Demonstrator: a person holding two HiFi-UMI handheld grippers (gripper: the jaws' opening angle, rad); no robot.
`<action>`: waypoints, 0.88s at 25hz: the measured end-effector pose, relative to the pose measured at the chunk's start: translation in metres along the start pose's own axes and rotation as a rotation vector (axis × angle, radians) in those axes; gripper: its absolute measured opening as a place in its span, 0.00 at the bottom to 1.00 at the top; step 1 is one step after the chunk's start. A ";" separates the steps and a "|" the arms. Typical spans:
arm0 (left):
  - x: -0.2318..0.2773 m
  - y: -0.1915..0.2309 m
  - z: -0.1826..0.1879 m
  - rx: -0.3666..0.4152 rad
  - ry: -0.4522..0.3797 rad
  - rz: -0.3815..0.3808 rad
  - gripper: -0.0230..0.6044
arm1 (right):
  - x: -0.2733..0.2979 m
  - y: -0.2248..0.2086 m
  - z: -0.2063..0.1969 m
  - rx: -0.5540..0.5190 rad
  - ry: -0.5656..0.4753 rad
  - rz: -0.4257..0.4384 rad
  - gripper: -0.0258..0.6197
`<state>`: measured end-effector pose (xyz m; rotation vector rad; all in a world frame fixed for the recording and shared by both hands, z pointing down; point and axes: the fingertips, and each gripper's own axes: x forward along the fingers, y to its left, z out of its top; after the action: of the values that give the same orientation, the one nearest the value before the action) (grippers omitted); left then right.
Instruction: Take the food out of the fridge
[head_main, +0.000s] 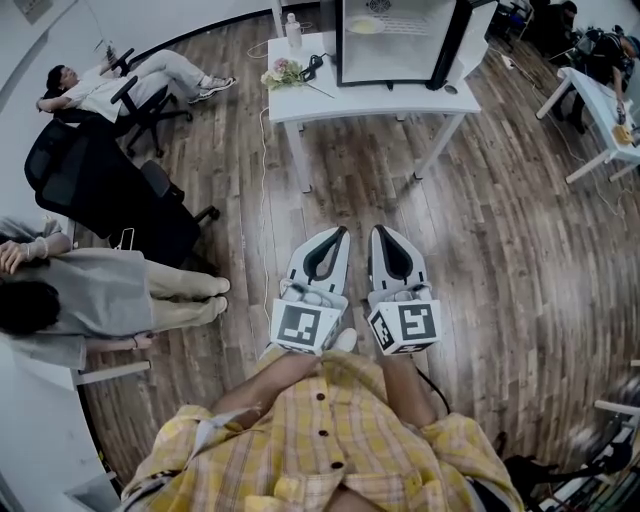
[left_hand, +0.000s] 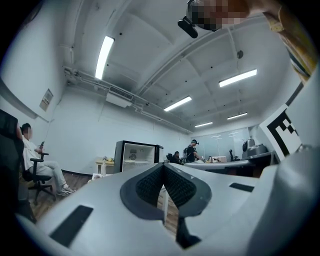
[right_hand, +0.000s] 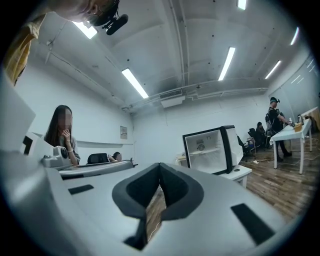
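Observation:
A small black fridge stands on a white table across the room, its door swung open to the right. Something pale yellow lies on a shelf inside; I cannot tell what it is. My left gripper and right gripper are held side by side in front of my body, well short of the table, pointing level at it. Both are shut with nothing between the jaws. The fridge shows beyond the left gripper, and the fridge beyond the right gripper.
A bottle and a bunch of flowers sit on the table's left end, with a cable hanging off it. People sit in office chairs at the left. Another white table stands at the right. Wooden floor lies between me and the table.

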<state>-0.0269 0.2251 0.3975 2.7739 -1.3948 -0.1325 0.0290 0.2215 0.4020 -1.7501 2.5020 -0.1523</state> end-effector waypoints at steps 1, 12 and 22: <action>0.006 0.003 0.002 -0.001 -0.007 -0.002 0.05 | 0.005 -0.001 0.001 0.001 -0.001 0.002 0.05; 0.103 0.051 0.004 0.007 -0.036 -0.067 0.05 | 0.097 -0.048 0.012 -0.055 0.000 -0.044 0.05; 0.189 0.107 0.020 -0.014 -0.039 -0.118 0.05 | 0.186 -0.077 0.032 -0.057 0.008 -0.074 0.05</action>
<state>-0.0019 0.0101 0.3738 2.8571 -1.2324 -0.1997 0.0409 0.0193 0.3785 -1.8687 2.4714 -0.0944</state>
